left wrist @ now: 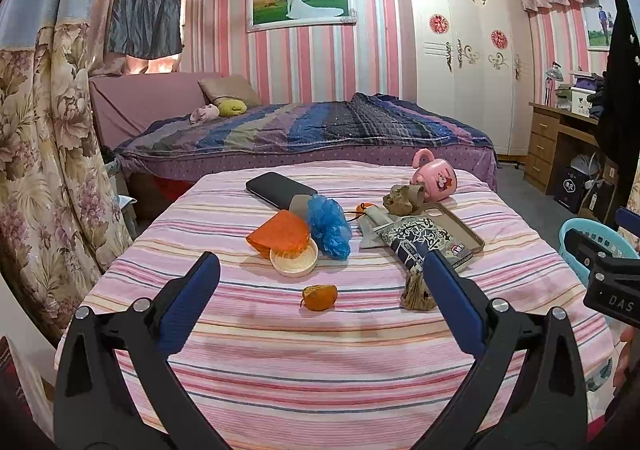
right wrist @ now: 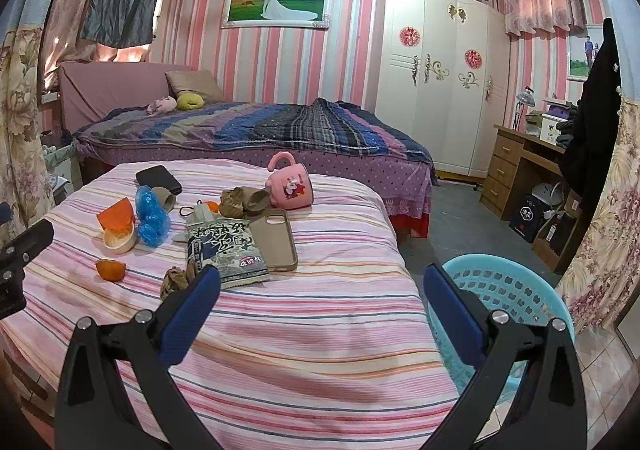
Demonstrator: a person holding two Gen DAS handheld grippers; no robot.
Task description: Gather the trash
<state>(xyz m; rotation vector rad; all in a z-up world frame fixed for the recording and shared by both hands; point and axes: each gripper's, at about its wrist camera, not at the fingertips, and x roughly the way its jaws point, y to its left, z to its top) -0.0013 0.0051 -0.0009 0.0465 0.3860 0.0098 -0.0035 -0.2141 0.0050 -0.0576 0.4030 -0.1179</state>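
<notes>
Fingers of both grippers wide apart and empty above striped cloth (left wrist: 280, 350), phone case (right wrist: 276, 240) beside snack wrapper (right wrist: 226, 250).

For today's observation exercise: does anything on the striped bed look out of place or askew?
Yes. The pink mug lies tipped on its side, handle up, touching crumpled brown paper. A piece of orange peel sits alone on the bedcover.

On the table (left wrist: 280, 370), trash lies mid-surface; the basket (right wrist: 500, 290) stands right of it.
</notes>
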